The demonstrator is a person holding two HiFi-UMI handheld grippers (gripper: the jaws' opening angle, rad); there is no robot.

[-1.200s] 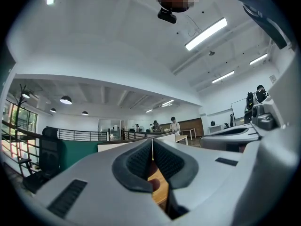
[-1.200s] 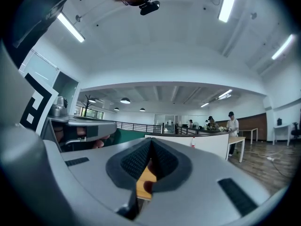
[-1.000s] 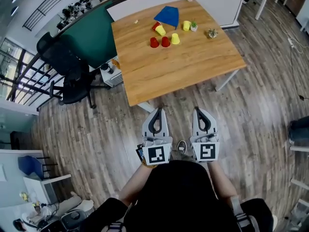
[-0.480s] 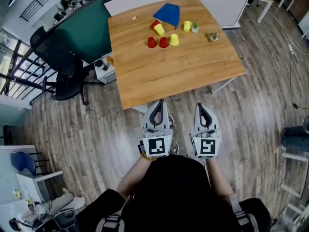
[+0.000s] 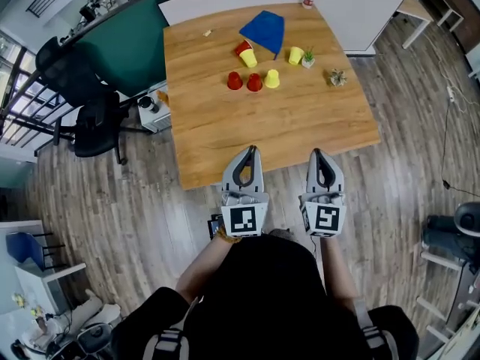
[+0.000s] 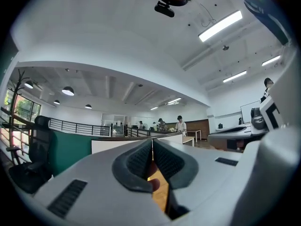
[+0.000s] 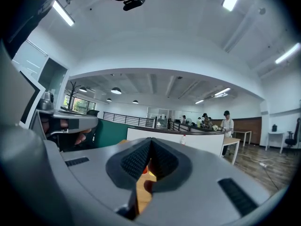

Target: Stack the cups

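Both tongs shut and empty at the near edge of the bench; six cups well ahead of them.

Left tongs (image 5: 250, 153) and right tongs (image 5: 318, 156): jaws pressed together, nothing between, tips pointing forward over the near edge of the wood-grain bench (image 5: 225, 141). Cups are small, tapered and smooth: three red cups (image 5: 235, 81), three yellow cups (image 5: 272, 79). Two red and one yellow stand in a crosswise row far ahead of the tongs, long axis vertical; which end is up, cannot tell. Beyond the row one red and one yellow lie tipped, touching, just beside a flat blue sheet (image 5: 264, 30). The last yellow sits far ahead of the right tongs, next to a small potted plant (image 5: 308, 57).
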